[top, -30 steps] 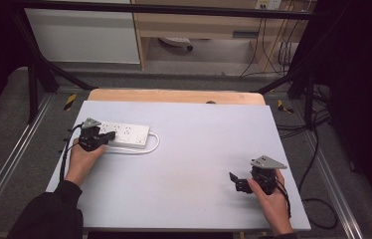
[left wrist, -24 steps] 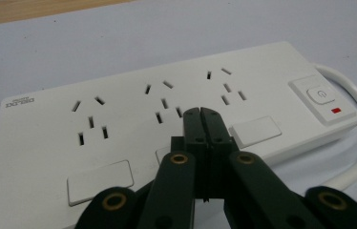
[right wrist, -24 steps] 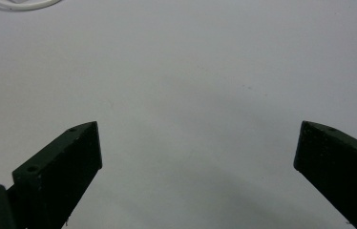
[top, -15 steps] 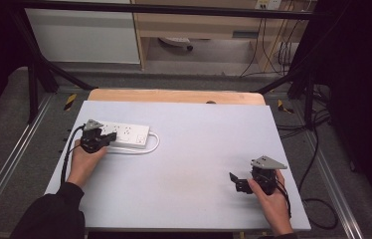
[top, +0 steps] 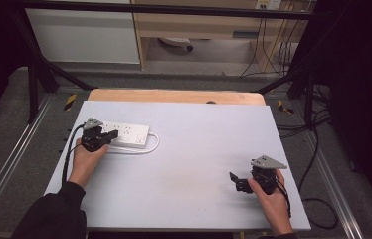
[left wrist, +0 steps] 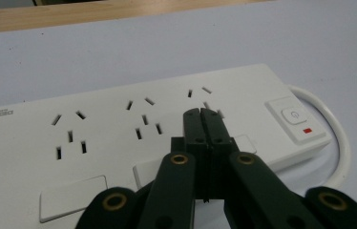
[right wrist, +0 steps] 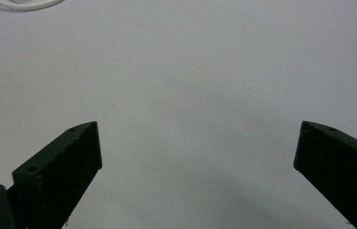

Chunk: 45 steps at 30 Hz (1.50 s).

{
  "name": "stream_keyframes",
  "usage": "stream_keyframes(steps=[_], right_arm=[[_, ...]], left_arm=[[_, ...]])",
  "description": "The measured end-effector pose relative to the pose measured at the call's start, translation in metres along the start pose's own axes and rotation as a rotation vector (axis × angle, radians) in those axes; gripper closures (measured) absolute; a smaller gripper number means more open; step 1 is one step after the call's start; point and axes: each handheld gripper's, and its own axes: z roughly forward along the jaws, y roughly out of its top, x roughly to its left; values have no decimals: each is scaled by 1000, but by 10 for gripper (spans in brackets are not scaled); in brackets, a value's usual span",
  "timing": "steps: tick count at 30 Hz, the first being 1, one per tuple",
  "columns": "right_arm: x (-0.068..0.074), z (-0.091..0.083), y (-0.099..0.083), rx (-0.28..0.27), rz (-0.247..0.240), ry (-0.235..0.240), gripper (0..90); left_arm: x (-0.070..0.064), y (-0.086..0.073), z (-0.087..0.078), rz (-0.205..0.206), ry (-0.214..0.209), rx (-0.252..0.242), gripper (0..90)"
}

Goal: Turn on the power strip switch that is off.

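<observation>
A: Left gripper (left wrist: 200,112): jaws clenched flat together, nothing between them, tips poised over the top face of the power strip (left wrist: 133,138), by the socket group nearest the rocker switch (left wrist: 291,116). Contact or a slight gap not resolvable.

B: Reason for the clenched jaws?

A: Probably to form one narrow probe. Suited to pressing or nudging, not grasping. Switch just right of the tips and slightly beyond; red indicator (left wrist: 307,130) on its near edge.

B: Position of the strip?

A: Directly ahead of and under the left gripper (top: 96,137), lying flat on the table (top: 194,149), long side across the jaw line. White cable (left wrist: 331,129) looped out from the switch end, curving back round to the right of the tips.

B: Right gripper?

A: Right gripper (top: 241,183): released, jaws spread wide, nothing held, resting near the table's near right corner, well apart from the strip. Likely parked clear of the work.

B: Edges and free room?

A: Bare table surface between the two grippers. Table's left edge near the left hand (top: 87,159); wooden far edge (left wrist: 119,8) well beyond the strip. Cable loop the sole obstruction to a rightward sweep.
</observation>
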Motion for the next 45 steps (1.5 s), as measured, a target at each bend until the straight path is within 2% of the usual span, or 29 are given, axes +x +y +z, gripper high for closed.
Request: stream_keyframes(steps=[2, 4, 9, 12, 17, 20, 23, 26, 28, 34, 45], right_arm=[[0, 0, 0, 1, 2, 0, 27], [0, 0, 0, 2, 3, -1, 27], [0, 0, 0, -1, -3, 1, 27], [0, 0, 0, 0, -3, 0, 27], [0, 0, 0, 2, -3, -1, 27], [0, 1, 0, 3, 2, 0, 27], [0, 1, 0, 6, -2, 1, 27], [0, 1, 0, 4, 2, 1, 27], [0, 1, 0, 1, 5, 2, 27], [0, 1, 0, 4, 5, 4, 27], [0, 1, 1, 2, 8, 8, 26]], left_arm=[[0, 0, -1, -7, 2, -3, 900], [0, 0, -3, -28, 7, -23, 834], [0, 3, -9, -41, 19, -58, 720], [-2, 5, -10, -32, 17, -64, 645], [-7, 6, -10, -33, 8, -72, 471], [-8, 8, -10, -36, 26, -83, 343], [-10, 9, -10, -43, 17, -92, 280], [-11, 10, -10, -52, 33, -81, 161], [-11, 10, -10, -51, 33, -79, 112], [-13, 10, -12, -51, 0, -79, 65], [-21, 14, -17, -39, -21, -83, 67]])
